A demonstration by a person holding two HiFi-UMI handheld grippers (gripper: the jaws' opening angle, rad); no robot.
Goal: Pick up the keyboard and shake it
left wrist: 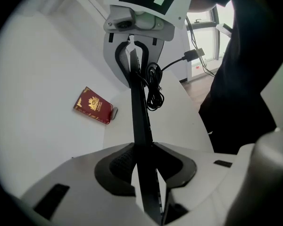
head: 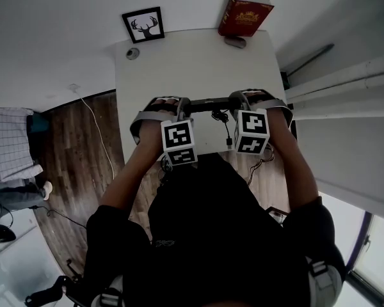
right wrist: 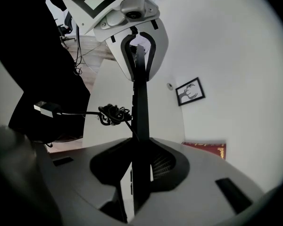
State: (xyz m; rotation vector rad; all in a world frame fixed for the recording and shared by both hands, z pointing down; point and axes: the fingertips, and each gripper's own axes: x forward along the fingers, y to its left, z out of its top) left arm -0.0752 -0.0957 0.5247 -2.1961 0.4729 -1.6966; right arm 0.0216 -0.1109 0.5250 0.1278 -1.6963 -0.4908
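A thin black keyboard (head: 208,104) hangs edge-on above the white table (head: 179,69), held at both ends. My left gripper (head: 178,107) is shut on its left end; in the left gripper view the pads (left wrist: 118,161) press the keyboard (left wrist: 140,112) from both sides of my left gripper (left wrist: 142,147). My right gripper (head: 235,102) is shut on the other end, where the keyboard (right wrist: 140,107) runs up out of my right gripper (right wrist: 141,149). A bundled black cable (head: 227,130) with a USB plug (left wrist: 194,55) dangles from the keyboard.
A red book (head: 244,15) leans at the table's far right edge and a framed deer picture (head: 144,24) at the far left. A small round object (head: 133,53) lies near the picture. Wood floor (head: 77,146) and a chair (head: 13,146) are at the left.
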